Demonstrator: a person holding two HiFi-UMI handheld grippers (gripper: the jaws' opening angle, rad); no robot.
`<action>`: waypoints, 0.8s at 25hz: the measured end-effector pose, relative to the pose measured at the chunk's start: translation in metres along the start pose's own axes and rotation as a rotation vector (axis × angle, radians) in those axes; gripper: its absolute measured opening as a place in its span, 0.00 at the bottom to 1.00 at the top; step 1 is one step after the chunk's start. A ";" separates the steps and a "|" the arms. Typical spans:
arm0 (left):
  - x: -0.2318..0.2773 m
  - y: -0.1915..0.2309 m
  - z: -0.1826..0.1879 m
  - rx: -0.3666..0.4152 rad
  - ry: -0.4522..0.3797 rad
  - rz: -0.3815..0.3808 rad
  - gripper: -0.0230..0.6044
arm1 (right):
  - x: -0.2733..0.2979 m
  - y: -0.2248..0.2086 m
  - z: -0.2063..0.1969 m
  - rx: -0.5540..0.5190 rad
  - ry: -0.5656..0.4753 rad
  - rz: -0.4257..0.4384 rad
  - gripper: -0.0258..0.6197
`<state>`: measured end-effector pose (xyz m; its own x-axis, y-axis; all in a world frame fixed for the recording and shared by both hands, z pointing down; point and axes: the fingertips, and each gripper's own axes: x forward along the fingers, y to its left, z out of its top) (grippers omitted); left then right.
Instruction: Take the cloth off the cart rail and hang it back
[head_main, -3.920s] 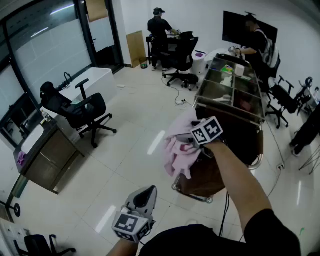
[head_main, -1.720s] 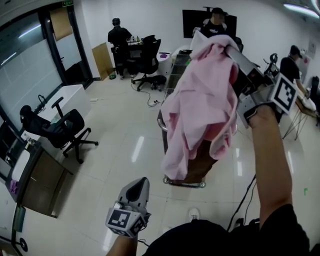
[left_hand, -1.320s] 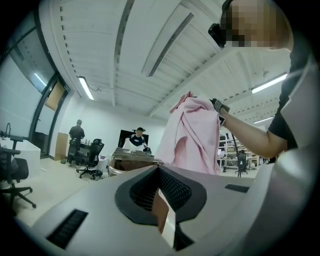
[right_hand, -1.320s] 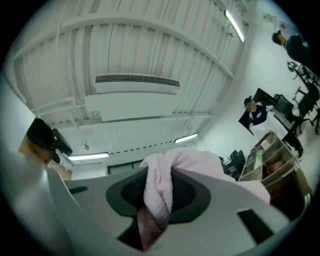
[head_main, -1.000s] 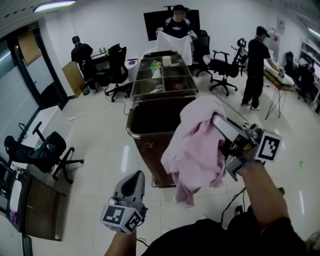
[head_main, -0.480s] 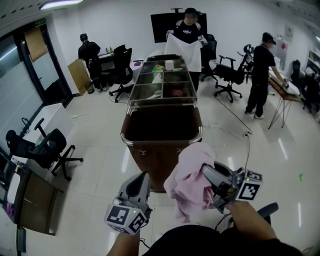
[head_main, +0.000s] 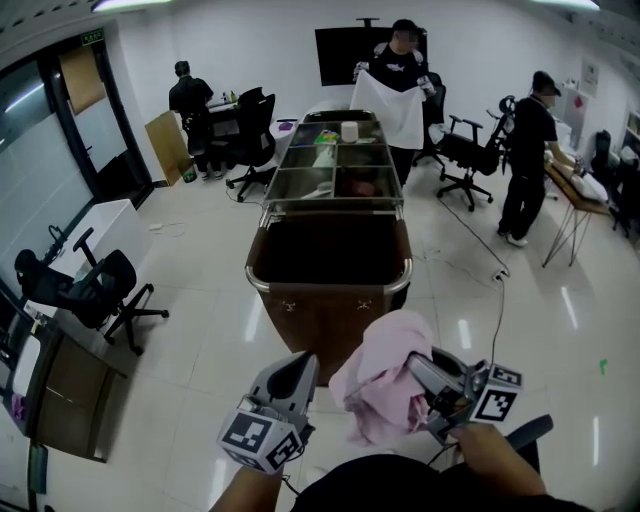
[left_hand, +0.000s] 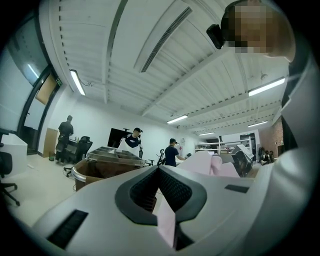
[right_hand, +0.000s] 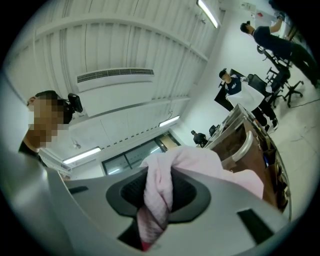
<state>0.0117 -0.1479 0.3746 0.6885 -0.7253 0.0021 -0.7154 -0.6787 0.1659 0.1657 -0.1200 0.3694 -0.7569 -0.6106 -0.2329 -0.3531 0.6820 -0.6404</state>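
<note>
Cloth (head_main: 383, 378) now lowered, off the rail (head_main: 300, 291); right fingers (head_main: 427, 372) clamp it, left fingers (head_main: 291, 378) closed, empty. Rehanging remains.

Bare floor (head_main: 200, 340) both sides of the cart (head_main: 327, 320); office chair (head_main: 95, 290) well left.

Black office chair (head_main: 100, 290) at left; far person (head_main: 403, 45) holds white sheet (head_main: 390, 105), possibly towel; dark wall screen (head_main: 343, 55) behind; another person (head_main: 530, 150) at right.
</note>
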 end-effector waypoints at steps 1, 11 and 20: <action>0.001 0.000 -0.004 0.003 0.014 -0.001 0.04 | 0.000 0.000 -0.002 -0.002 0.005 -0.003 0.22; 0.003 0.006 -0.020 0.044 0.050 0.029 0.04 | 0.000 0.003 -0.021 0.004 0.045 -0.007 0.22; -0.003 0.011 -0.022 0.043 0.061 0.055 0.04 | -0.004 0.001 -0.022 0.049 0.026 -0.008 0.22</action>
<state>0.0043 -0.1513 0.3981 0.6532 -0.7539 0.0700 -0.7558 -0.6436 0.1210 0.1562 -0.1078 0.3860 -0.7685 -0.6047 -0.2089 -0.3323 0.6563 -0.6774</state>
